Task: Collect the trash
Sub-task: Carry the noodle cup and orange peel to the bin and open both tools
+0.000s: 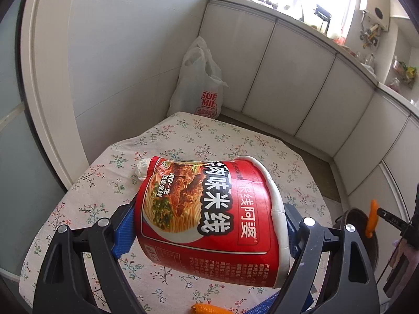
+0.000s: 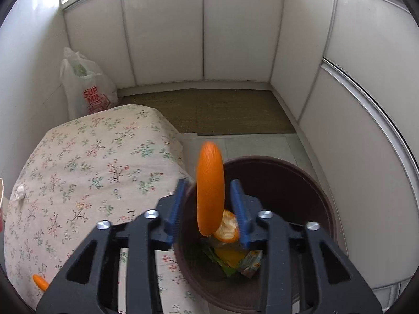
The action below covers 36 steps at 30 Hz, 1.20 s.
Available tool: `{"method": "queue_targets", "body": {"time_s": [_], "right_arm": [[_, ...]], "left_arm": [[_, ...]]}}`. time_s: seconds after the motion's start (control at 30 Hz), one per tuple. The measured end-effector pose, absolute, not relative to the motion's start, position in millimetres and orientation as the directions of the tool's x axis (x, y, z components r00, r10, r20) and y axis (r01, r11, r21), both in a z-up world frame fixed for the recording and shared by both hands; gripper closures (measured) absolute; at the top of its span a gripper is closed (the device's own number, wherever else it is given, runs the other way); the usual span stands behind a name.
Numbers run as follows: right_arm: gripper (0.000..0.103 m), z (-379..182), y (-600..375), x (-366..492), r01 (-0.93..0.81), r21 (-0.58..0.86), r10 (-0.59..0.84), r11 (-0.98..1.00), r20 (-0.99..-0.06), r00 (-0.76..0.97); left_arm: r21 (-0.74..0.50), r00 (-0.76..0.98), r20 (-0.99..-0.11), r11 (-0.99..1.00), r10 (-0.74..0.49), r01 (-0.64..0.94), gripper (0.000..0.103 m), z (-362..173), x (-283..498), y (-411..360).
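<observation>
The right gripper (image 2: pixel 209 204), jaws apart, has the curled orange peel (image 2: pixel 210 188) loose above the round brown bin (image 2: pixel 301 183); the left gripper (image 1: pixel 207 225) clamps the red noodle cup (image 1: pixel 209 214) (its tilt could spill dregs).

A home, likely an enclosed balcony or a room off the kitchen. White panelled cabinets (image 1: pixel 285 78) curve along the upper right of the left wrist view, under a bright windowsill (image 1: pixel 288 7) crowded with small household items. A floral cloth (image 2: pixel 86 162) covers the table at lower left of the right wrist view; a shopping bag (image 2: pixel 86 89) stands in the corner, a woven mat (image 2: pixel 222 110) lies on the floor, and a brown bin (image 2: pixel 296 183) holds food wrappers.
</observation>
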State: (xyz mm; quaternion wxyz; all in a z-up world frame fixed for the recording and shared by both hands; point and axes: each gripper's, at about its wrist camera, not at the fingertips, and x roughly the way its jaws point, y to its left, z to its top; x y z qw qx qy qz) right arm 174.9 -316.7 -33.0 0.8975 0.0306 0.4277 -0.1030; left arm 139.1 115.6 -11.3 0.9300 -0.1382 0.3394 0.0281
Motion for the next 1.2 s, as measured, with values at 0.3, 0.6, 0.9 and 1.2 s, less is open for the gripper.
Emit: {"method": "queue_targets", "body": {"time_s": [0.3, 0.6, 0.9, 1.2], "right_arm": [[0.007, 5, -389, 120, 0.399, -0.001, -0.281, 0.917, -0.711, 0.644], [0.007, 11, -459, 62, 0.526, -0.059, -0.398, 0.849, -0.727, 0.56], [0.007, -4, -513, 48, 0.591, -0.115, -0.451, 0.798, -0.764, 0.461], [0.007, -16, -537, 48, 0.611, -0.049, -0.395, 0.79, -0.803, 0.446]], "left_arm": [[-0.284, 0.726, -0.655, 0.959, -0.209, 0.019, 0.019, -14, 150, 13], [-0.302, 0.679, -0.622, 0.92, -0.39, 0.251, 0.019, 25, 168, -140], [-0.2, 0.616, -0.655, 0.887, -0.437, 0.416, 0.019, 28, 177, -274], [-0.275, 0.466, -0.764, 0.879, -0.446, 0.391, 0.018, 1, 207, -320]]}}
